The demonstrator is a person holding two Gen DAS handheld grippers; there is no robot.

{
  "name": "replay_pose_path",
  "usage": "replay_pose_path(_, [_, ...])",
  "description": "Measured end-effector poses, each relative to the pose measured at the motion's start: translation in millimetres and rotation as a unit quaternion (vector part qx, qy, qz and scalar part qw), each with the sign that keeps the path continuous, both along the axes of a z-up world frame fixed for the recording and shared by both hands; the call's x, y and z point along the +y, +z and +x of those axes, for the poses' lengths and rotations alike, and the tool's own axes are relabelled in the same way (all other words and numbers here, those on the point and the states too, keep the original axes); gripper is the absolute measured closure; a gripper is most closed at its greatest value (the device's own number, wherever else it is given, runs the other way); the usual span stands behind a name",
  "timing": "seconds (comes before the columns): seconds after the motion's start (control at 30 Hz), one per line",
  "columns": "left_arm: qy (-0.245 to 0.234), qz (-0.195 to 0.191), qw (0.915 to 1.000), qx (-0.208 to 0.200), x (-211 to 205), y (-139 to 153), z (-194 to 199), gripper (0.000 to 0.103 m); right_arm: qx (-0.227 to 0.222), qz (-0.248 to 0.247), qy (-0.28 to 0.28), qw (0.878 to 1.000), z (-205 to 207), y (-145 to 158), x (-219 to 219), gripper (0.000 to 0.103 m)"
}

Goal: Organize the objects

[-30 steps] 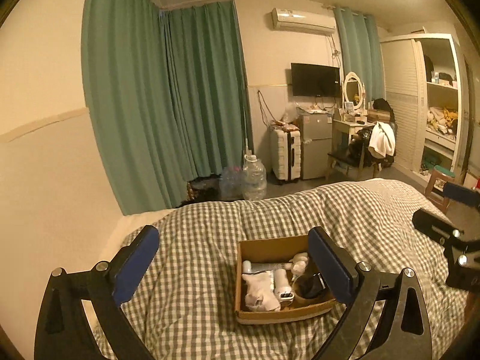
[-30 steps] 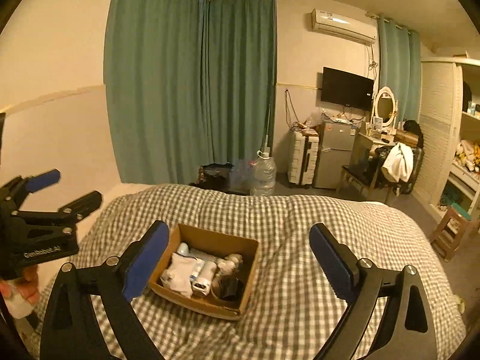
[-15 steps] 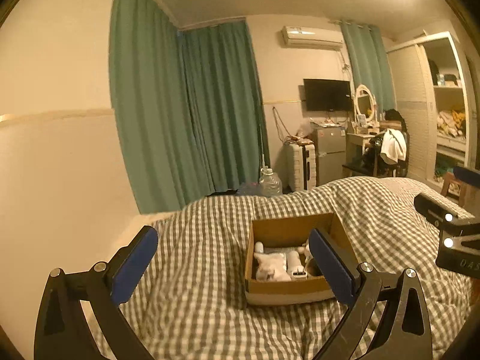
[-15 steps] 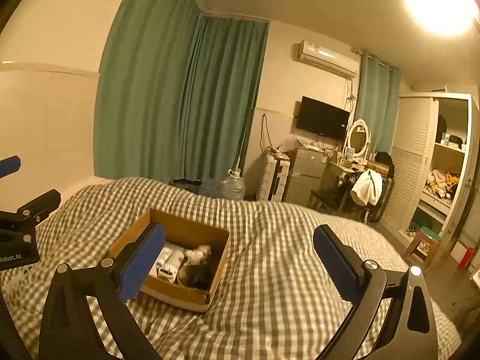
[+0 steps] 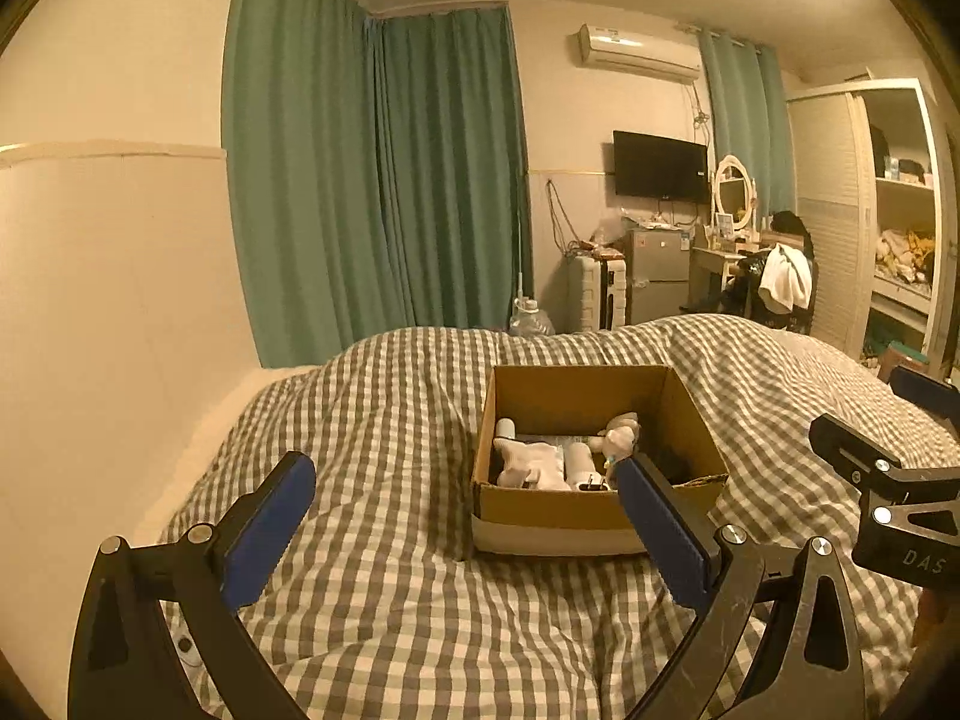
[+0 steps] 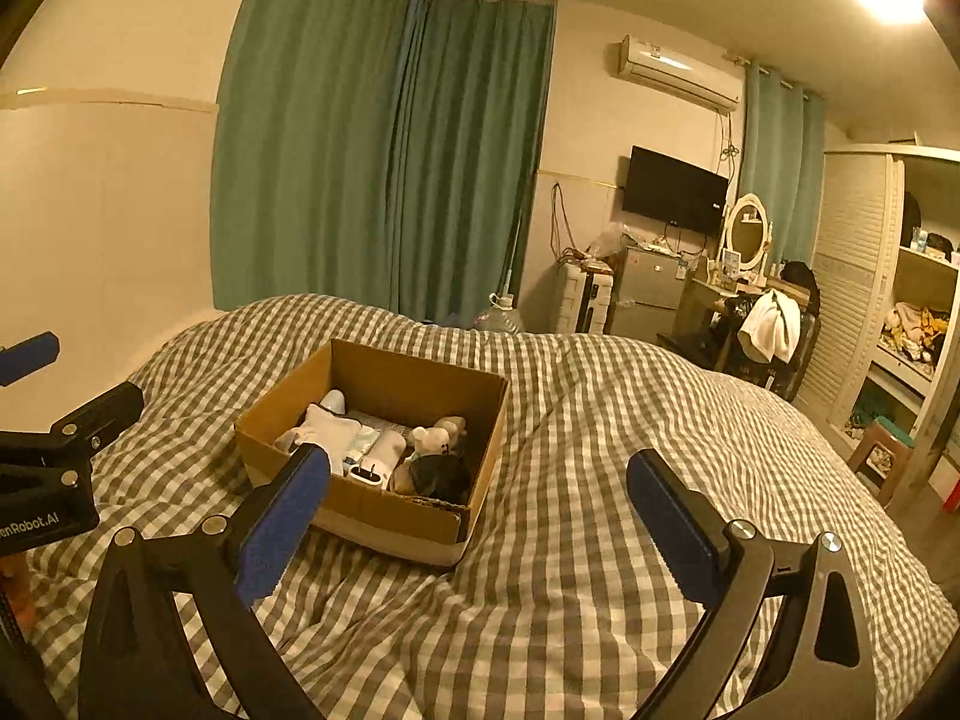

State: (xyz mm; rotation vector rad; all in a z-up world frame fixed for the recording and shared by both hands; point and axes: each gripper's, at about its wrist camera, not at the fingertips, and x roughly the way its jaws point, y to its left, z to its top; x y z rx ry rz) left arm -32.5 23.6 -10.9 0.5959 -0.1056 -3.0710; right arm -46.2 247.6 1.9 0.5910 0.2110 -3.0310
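Note:
An open cardboard box point(image 5: 540, 510) sits on the checked bed cover, also in the right wrist view point(image 6: 384, 507). Inside lie a white sock-like cloth point(image 5: 531, 462) point(image 6: 324, 426), a white bottle point(image 6: 384, 456), a small plush toy point(image 5: 621, 435) point(image 6: 435, 435) and a dark object point(image 6: 441, 474). My left gripper point(image 5: 465, 516) is open and empty, just in front of the box. My right gripper point(image 6: 480, 510) is open and empty, in front of the box and to its right. Each gripper shows at the edge of the other's view.
The checked bed cover point(image 5: 390, 600) point(image 6: 600, 540) fills the foreground. A wall point(image 5: 108, 300) runs along the bed's left side. Green curtains point(image 5: 372, 180), a suitcase, a fridge, a dresser with chair and an open wardrobe point(image 5: 894, 228) stand beyond the bed.
Both grippers have come lower and closer to the box, which now looks larger in both views. Both stay open and empty.

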Motion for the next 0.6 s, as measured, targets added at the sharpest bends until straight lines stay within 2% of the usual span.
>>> replay_pose_path(0.17, [0.009, -0.004, 0.9999, -0.013, -0.8, -4.7, -2.4, 0.000, -0.012, -0.015, 0.011, 1.000, -1.0, 0.6, 1.2, 0.003])
replay_pose_path(0.6, [0.013, -0.003, 0.9997, -0.022, -3.6, -8.5, -2.8, 0.000, -0.020, -0.013, 0.005, 1.000, -2.2, -2.9, -0.9, 0.003])
